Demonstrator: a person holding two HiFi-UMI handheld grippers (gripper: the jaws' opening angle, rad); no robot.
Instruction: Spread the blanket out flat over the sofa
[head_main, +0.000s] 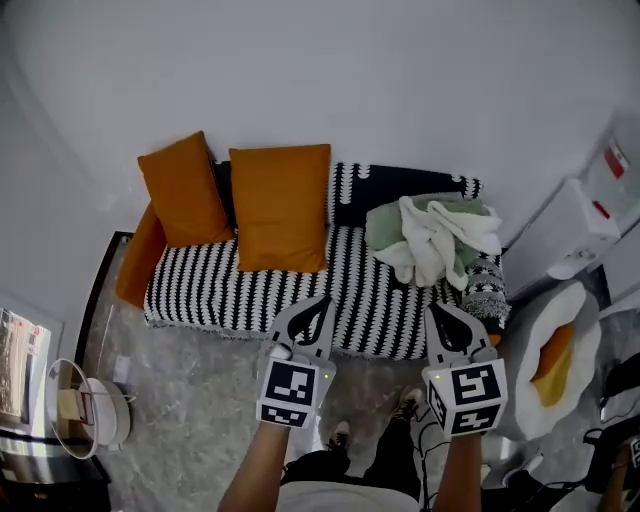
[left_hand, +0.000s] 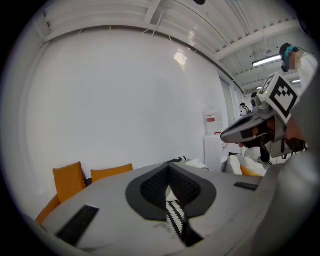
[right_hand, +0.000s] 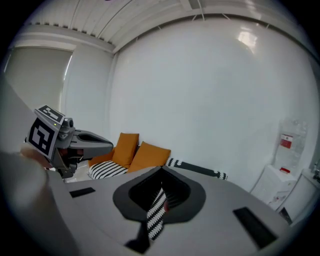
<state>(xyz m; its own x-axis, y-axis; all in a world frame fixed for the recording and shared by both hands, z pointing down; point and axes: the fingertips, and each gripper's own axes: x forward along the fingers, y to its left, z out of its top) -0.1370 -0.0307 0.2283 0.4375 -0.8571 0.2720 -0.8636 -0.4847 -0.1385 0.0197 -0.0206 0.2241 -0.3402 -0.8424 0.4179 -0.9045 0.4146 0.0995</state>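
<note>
The sofa (head_main: 250, 290) wears a black-and-white patterned cover. A green and white blanket (head_main: 435, 235) lies bunched in a heap on its right end. Both grippers hang in the air in front of the sofa's front edge, apart from the blanket. My left gripper (head_main: 320, 302) is shut with nothing in it; in its own view the jaws (left_hand: 168, 169) meet, and only a thin slit shows the patterned cover behind. My right gripper (head_main: 438, 310) is also shut and empty (right_hand: 161, 171). Each gripper shows in the other's view: the right gripper (left_hand: 245, 129) and the left gripper (right_hand: 95, 140).
Two orange cushions (head_main: 185, 190) (head_main: 280, 205) lean on the sofa's left backrest. A white cabinet (head_main: 570, 235) and a white round chair with an orange pad (head_main: 560, 360) stand to the right. A small round white stand (head_main: 95, 410) is at the left on the marble floor.
</note>
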